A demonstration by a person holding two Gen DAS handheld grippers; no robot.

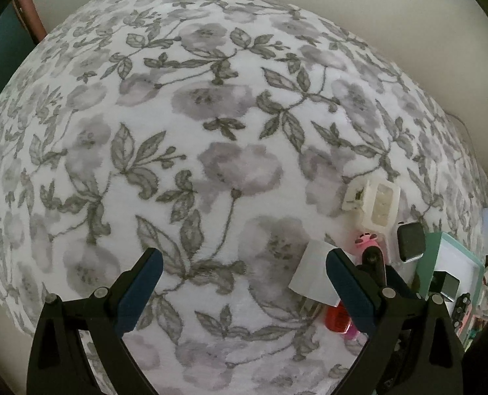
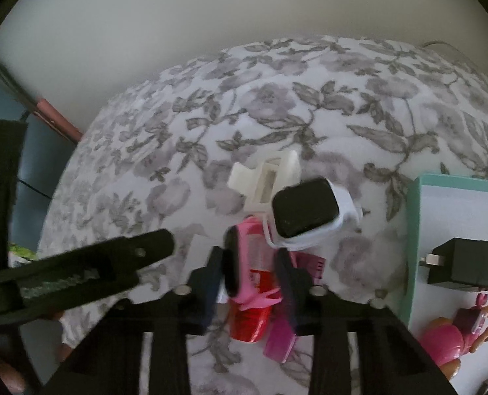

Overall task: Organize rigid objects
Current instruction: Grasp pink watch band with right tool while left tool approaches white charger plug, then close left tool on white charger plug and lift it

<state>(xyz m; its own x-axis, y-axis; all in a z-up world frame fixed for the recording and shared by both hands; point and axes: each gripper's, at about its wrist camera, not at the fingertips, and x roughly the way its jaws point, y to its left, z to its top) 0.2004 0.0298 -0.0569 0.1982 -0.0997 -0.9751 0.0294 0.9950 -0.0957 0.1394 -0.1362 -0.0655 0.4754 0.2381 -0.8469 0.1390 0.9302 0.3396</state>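
Black gripper frames [image 1: 244, 286], navy-blue padded jaws, silver screws

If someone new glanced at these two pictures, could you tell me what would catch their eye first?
Probably the bright cluster on the flowered bedspread: the right gripper closed around a pink toy, with a red bottle under it. Just behind sit a smartwatch with a black screen and a white hair clip. At the right, a teal box lid holds a black charger, while the left gripper hangs open over bare fabric.
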